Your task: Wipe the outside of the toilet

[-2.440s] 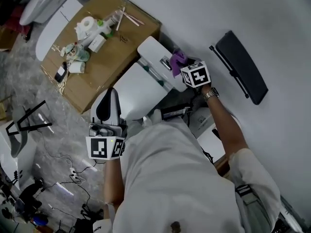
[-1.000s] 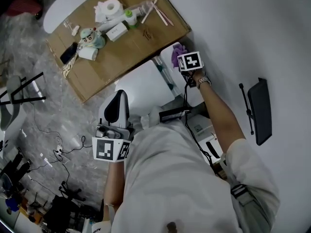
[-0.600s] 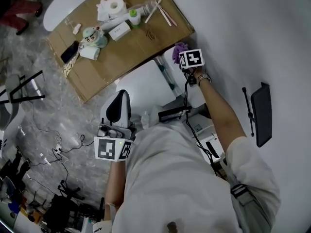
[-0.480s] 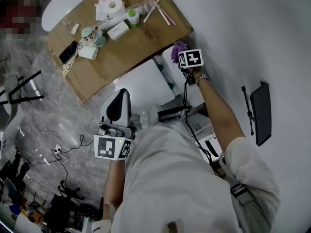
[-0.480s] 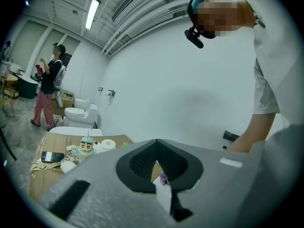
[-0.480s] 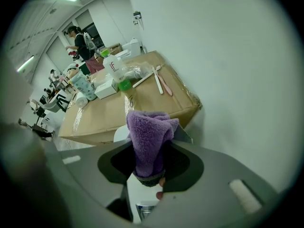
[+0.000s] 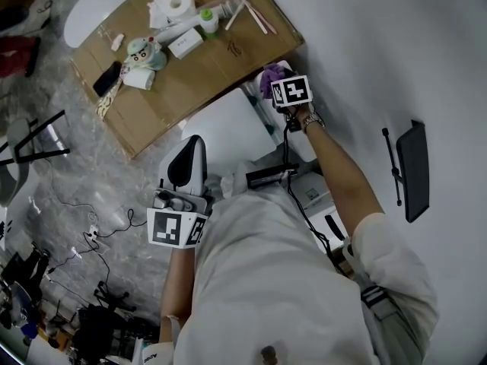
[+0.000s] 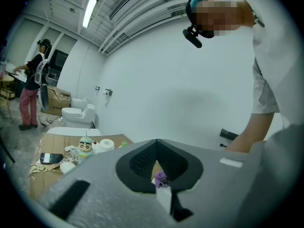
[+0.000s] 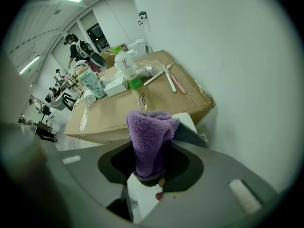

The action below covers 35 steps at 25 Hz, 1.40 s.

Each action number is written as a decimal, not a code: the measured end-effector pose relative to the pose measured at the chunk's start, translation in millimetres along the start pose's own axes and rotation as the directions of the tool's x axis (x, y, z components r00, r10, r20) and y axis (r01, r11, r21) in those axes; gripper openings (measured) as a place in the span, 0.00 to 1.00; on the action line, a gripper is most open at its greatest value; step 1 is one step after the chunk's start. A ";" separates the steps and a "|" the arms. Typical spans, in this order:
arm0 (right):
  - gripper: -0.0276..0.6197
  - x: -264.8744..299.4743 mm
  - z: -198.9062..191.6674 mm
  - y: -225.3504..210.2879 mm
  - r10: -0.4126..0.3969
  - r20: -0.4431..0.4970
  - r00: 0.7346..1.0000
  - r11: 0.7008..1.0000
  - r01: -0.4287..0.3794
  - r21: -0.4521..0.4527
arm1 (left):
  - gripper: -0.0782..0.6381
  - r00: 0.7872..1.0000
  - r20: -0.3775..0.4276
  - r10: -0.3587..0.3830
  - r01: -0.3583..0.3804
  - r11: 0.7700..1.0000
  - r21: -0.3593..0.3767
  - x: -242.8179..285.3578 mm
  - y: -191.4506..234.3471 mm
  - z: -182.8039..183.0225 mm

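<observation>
In the head view the white toilet (image 7: 224, 131) stands between a cardboard box and the white wall, and my body hides its front. My right gripper (image 7: 274, 84) is shut on a purple cloth (image 7: 269, 77), which rests against the tank's top end beside the box. In the right gripper view the purple cloth (image 9: 149, 139) sticks up from the right gripper (image 9: 151, 164), with a bit of white tank (image 9: 186, 121) behind it. My left gripper (image 7: 192, 149) hangs shut and empty over the toilet's near left side. Through the left gripper (image 8: 156, 144) the distant cloth (image 8: 160, 177) shows.
The cardboard box (image 7: 213, 59) left of the tank carries a paper roll (image 7: 181, 4), a figurine (image 7: 139, 50), a phone (image 7: 109, 77), a bottle (image 9: 124, 63) and pink sticks (image 9: 171, 82). A black holder (image 7: 415, 169) lies at the right. Cables (image 7: 99, 226) cross the floor.
My right gripper has carried the purple cloth leftward along the tank, from its wall-side part to the end beside the cardboard box. The left gripper has hardly moved.
</observation>
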State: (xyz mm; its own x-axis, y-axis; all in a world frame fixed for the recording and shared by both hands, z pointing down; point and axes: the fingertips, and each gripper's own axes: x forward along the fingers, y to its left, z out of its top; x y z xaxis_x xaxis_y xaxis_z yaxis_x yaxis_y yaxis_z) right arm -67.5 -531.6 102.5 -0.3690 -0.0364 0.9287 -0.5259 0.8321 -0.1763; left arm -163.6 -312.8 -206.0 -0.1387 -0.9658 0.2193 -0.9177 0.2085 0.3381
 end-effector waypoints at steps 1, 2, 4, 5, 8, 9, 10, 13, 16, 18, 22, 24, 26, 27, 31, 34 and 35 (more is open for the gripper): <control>0.26 1.0 -1.4 5.0 0.007 -0.004 1.000 1.000 -0.007 -0.012 | 0.12 1.000 -0.001 0.001 -0.001 1.000 0.000 -1.7 -0.4 -0.6; 0.26 1.6 -2.8 10.6 0.015 -0.008 1.000 1.000 -0.015 -0.024 | 0.12 1.000 -0.001 0.003 -0.003 1.000 0.001 -3.3 -1.2 -1.1; 0.26 2.6 -7.2 23.6 0.044 -0.023 0.999 0.998 -0.045 -0.053 | 0.12 1.000 0.001 0.005 -0.005 1.000 0.003 -6.2 -4.2 -1.7; 0.26 3.0 -10.8 30.8 0.065 -0.036 0.997 0.995 -0.067 -0.069 | 0.12 1.000 0.002 0.006 -0.006 1.000 0.006 -7.3 -6.3 -1.8; 0.26 -0.4 -22.4 44.1 0.125 -0.063 0.990 0.987 -0.131 -0.089 | 0.12 1.000 0.009 0.004 -0.004 1.000 0.010 -9.8 -13.5 -2.5; 0.26 -4.0 -24.2 43.4 0.134 -0.055 0.989 0.987 -0.138 -0.078 | 0.12 1.000 0.012 0.002 -0.003 1.000 0.010 -10.9 -16.1 -3.1; 0.26 -8.5 -24.4 40.7 0.140 -0.038 0.989 0.988 -0.142 -0.058 | 0.12 1.000 0.014 0.002 -0.002 1.000 0.011 -12.3 -18.1 -3.9; 0.26 -24.6 -17.6 24.1 0.137 0.027 0.990 0.990 -0.138 0.013 | 0.12 1.000 0.020 0.007 -0.007 1.000 0.008 -17.1 -22.2 -6.8; 0.26 -36.6 -11.2 -5.7 0.091 0.067 0.994 0.993 -0.096 0.068 | 0.12 0.999 0.034 0.012 -0.012 1.000 0.001 -21.0 -29.7 -10.4; 0.26 -37.2 -13.3 -19.2 0.076 0.063 0.995 0.992 -0.082 0.100 | 0.12 0.999 0.045 0.016 -0.016 1.000 -0.004 -24.8 -34.2 -14.2; 0.26 -25.7 -35.8 -12.7 0.096 0.004 0.995 0.988 -0.096 0.122 | 0.12 0.999 0.046 -0.007 0.008 1.000 -0.030 -33.3 -39.9 -23.7; 0.26 -22.5 -49.8 -2.9 0.089 -0.004 0.996 0.986 -0.088 0.139 | 0.12 0.999 0.038 -0.034 0.035 0.999 -0.027 -40.0 -42.4 -26.0; 0.26 -22.7 -59.7 7.6 0.076 0.001 0.997 0.984 -0.076 0.158 | 0.12 0.998 0.029 -0.060 0.061 0.998 -0.016 -48.5 -40.7 -26.1; 0.26 -23.1 -63.5 13.5 0.074 -0.003 0.997 0.983 -0.073 0.166 | 0.12 0.997 0.026 -0.073 0.074 0.997 -0.014 -53.0 -37.8 -25.7; 0.26 -26.8 -79.9 35.7 0.046 -0.036 0.998 0.984 -0.039 0.173 | 0.12 0.991 0.015 -0.131 0.131 0.991 -0.024 -72.9 -17.6 -22.2; 0.26 -35.9 -88.8 51.0 0.016 -0.028 0.999 0.980 -0.010 0.199 | 0.12 0.983 0.009 -0.181 0.181 0.983 -0.029 -89.5 3.3 -19.6; 0.26 -39.5 -90.6 54.2 -0.008 -0.016 1.000 0.978 0.011 0.208 | 0.12 0.980 0.007 -0.198 0.198 0.980 -0.030 -95.3 10.9 -19.4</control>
State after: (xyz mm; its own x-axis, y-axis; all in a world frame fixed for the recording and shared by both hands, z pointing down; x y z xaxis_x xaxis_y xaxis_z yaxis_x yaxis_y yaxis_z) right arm -12.0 -435.0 85.9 -0.3523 -0.0338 0.9353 -0.6775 0.6986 -0.2299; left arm -153.2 -215.5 -205.4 0.0436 -0.9889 0.1418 -0.9155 0.0173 0.4020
